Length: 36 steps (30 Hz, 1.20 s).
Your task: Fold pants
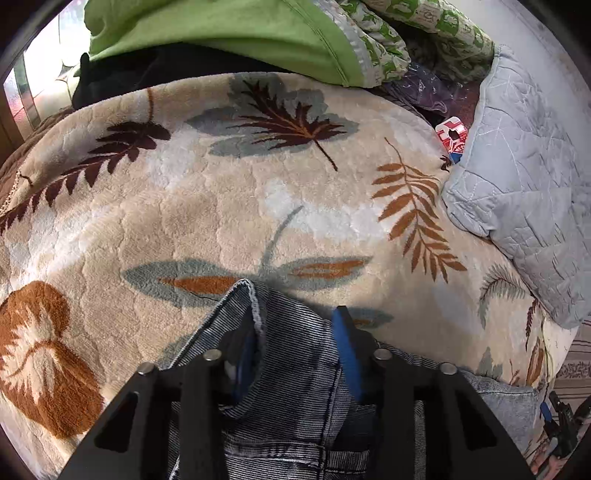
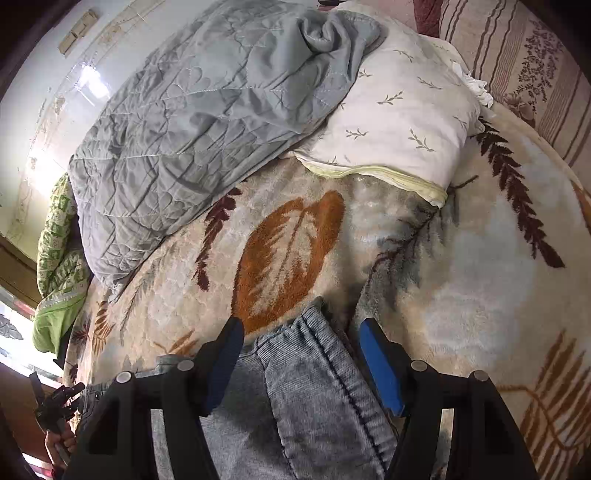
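Observation:
Blue-grey denim pants (image 1: 291, 373) lie on a cream plush blanket with a leaf pattern (image 1: 229, 206). In the left wrist view a hem edge of the pants rises between the blue pads of my left gripper (image 1: 295, 332), whose jaws stand apart around the cloth. In the right wrist view another part of the pants (image 2: 314, 376), with a stitched seam, lies between the fingers of my right gripper (image 2: 301, 332), which is open over it. The other gripper shows at the edge of each view.
A grey quilted cover (image 2: 207, 125) and a white pillow with a sprig print (image 2: 399, 118) lie at the far side of the bed. A green blanket (image 1: 221, 33) and a patterned green quilt (image 1: 424, 33) are piled beyond. A red packet (image 1: 452, 134) lies beside the grey quilt.

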Available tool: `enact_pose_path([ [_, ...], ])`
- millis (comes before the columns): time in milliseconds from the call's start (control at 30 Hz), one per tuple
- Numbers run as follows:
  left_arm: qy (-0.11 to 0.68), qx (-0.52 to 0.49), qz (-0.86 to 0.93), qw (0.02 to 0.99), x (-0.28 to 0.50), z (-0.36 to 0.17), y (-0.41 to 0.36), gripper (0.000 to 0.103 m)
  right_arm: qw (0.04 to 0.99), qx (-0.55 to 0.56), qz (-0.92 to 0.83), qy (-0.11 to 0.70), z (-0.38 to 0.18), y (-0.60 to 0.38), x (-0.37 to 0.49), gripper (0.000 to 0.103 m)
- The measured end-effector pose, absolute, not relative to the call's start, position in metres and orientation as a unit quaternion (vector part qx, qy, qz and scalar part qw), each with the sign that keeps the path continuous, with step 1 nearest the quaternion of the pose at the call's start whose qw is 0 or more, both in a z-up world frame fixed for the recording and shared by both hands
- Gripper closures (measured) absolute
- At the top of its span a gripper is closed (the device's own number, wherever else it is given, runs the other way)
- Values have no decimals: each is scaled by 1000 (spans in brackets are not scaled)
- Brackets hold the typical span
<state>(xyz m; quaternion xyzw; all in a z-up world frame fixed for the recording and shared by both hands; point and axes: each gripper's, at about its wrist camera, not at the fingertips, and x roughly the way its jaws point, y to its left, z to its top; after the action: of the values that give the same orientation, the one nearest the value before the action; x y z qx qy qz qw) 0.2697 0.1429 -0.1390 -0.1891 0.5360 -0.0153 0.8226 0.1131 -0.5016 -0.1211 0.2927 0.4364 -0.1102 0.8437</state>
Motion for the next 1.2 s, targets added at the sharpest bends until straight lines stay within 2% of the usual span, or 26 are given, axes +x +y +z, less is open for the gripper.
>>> enact_pose_path([
  [133, 530, -193, -17, 826, 269, -139, 145, 79, 838, 292, -115, 446, -136, -505, 133, 34],
  [200, 526, -193, -21, 828, 269, -138, 143, 91, 828, 285, -115, 468, -148, -503, 144, 34],
  [300, 521, -195, -27, 830, 267, -135, 142, 95, 829, 260, -117, 482, -158, -496, 154, 37],
  [333, 517, -194, -30, 833, 265, -132, 141, 96, 834, 242, -120, 481, -157, -491, 155, 44],
  [367, 513, -193, -35, 835, 264, -130, 141, 97, 833, 221, -124, 491, -157, -486, 157, 71],
  [467, 500, -193, -50, 842, 259, -119, 138, 98, 829, 176, -138, 512, -152, -472, 154, 84],
  [833, 439, -223, -103, 864, 218, -61, 143, 100, 881, 218, -143, 395, -75, -472, 71, 87],
  [1200, 376, -245, -147, 882, 126, -12, 171, 100, 892, 282, -135, 325, -59, -467, -30, 87],
])
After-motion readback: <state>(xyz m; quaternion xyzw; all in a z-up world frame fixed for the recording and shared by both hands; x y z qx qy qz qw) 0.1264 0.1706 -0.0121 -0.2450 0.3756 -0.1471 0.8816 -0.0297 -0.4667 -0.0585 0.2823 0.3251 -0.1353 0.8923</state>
